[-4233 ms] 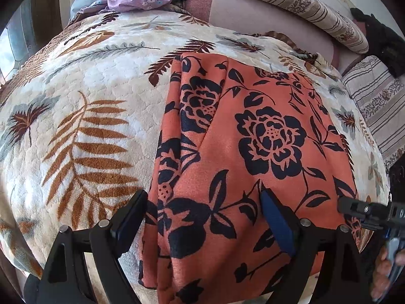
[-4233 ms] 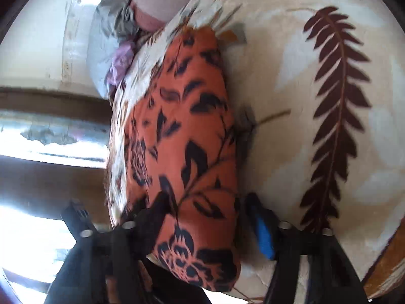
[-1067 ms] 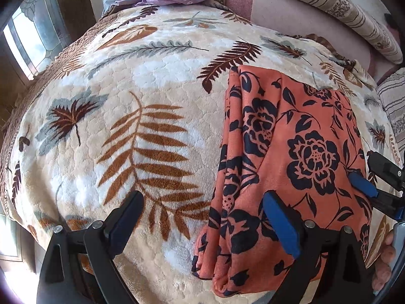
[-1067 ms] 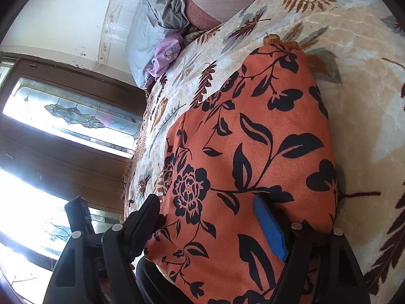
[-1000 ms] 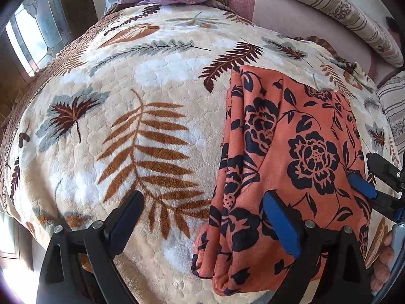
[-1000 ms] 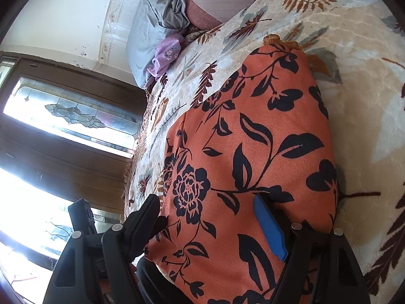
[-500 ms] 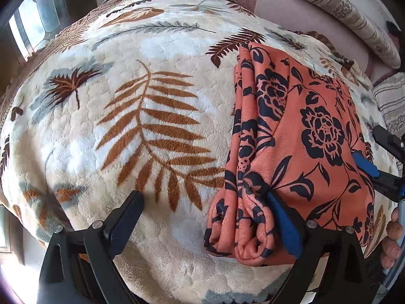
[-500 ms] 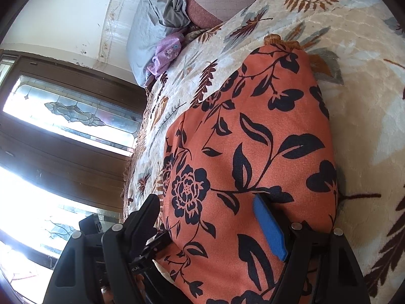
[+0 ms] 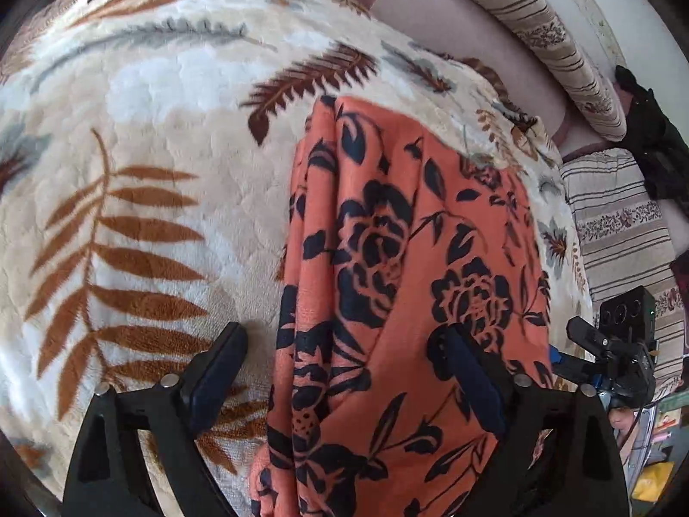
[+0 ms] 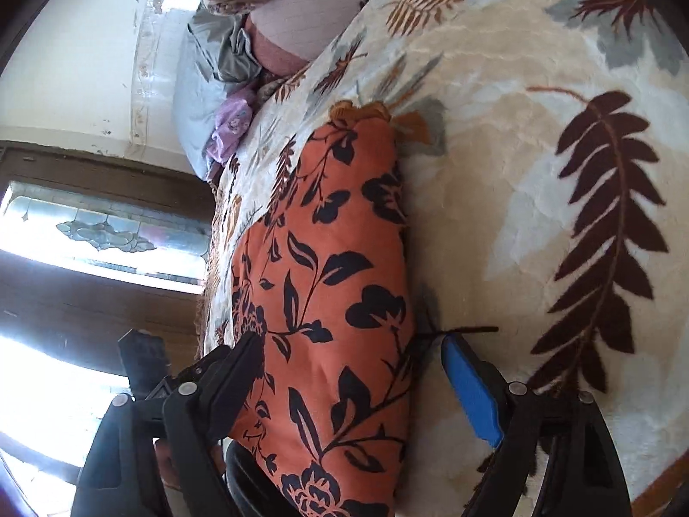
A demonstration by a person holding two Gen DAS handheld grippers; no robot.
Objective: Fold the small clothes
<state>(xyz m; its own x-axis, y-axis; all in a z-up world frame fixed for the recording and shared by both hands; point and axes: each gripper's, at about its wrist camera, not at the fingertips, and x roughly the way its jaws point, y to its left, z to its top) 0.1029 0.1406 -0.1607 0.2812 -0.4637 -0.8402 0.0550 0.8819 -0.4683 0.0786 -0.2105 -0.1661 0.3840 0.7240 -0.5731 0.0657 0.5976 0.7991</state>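
Though sunlit — leaf-print blanket (image 9: 142, 99), window (image 10: 103, 232)

The orange cloth garment printed with black flowers (image 9: 400, 301) looks like thin woven fabric, matt and smooth, lying in soft folded layers. Under it, the cream plush blanket with brown fern leaves (image 9: 150, 138) has a thick, fuzzy pile pressed into a scaly quilted texture, matt throughout. The left gripper (image 9: 340, 370) is black moulded plastic with a slight sheen, fastened by small shiny metal screws; its finger pads (image 9: 473, 383) are a dull blue, rubbery-looking material. The striped beige pillow (image 9: 534, 30) is smooth woven cloth. In the right wrist view, the dark brown window frame (image 10: 107, 168) looks like varnished wood around patterned, glossy glass.
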